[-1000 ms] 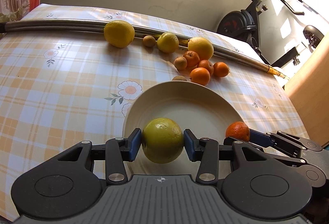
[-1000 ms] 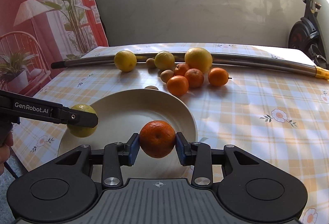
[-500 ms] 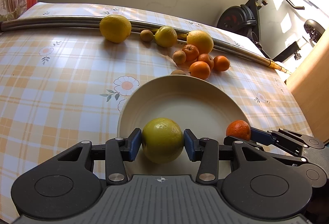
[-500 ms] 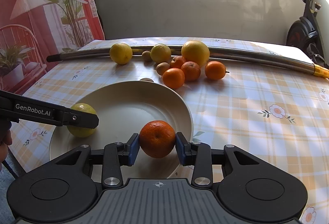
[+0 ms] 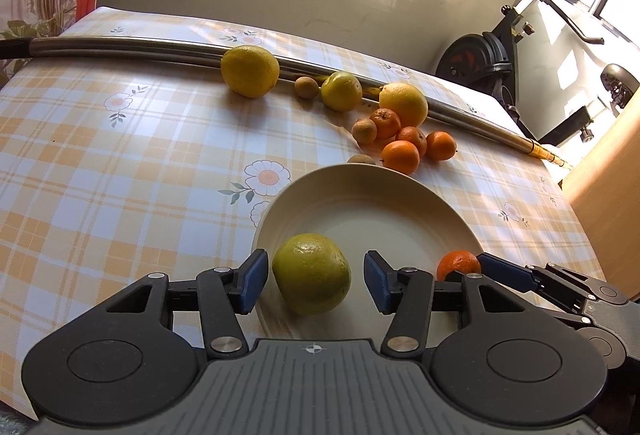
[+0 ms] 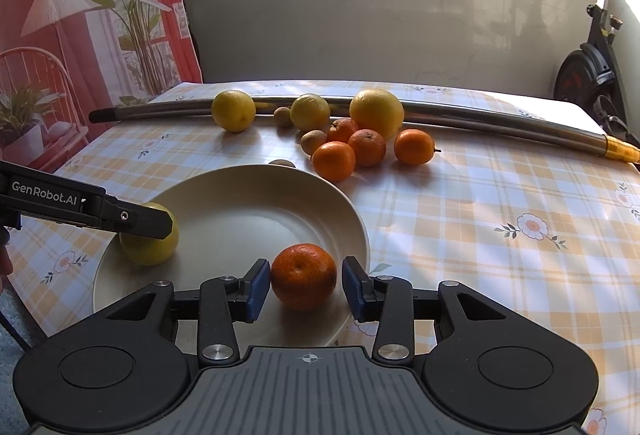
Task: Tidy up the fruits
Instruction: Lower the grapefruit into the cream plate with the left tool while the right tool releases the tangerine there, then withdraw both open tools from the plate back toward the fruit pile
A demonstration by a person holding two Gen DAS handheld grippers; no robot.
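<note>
Both fruits have reached the cream plate [image 6: 356, 219], so the step in hand is the release, and doing it well means letting go without nudging anything. The left gripper [image 5: 314, 281] has just been opening: its blue pads now stand clear on both sides of the green-yellow citrus [image 5: 312, 273], which sits released on the plate's near-left part, just inside the rim. The right gripper [image 6: 304, 285] has also just eased apart a little; thin gaps show on each side of the mandarin [image 6: 304, 275], so it appears released too, resting on the plate's near-right part, though the gap on its left side is so slim that light contact cannot be ruled out. I would widen the right jaws a touch more before moving, then draw each gripper straight back and up along its own line, not sideways, since round fruit on a sloping rim will likely roll toward the plate's middle at any brush from a pad. Withdrawing 1 hand at a time seems safest, because the 2 tools sit close together over the plate. Beyond the plate's far rim wait 4 more mandarins [image 6: 334, 160], some small brown fruits and 3 large yellow citrus against the metal pole [image 6: 480, 117].
</note>
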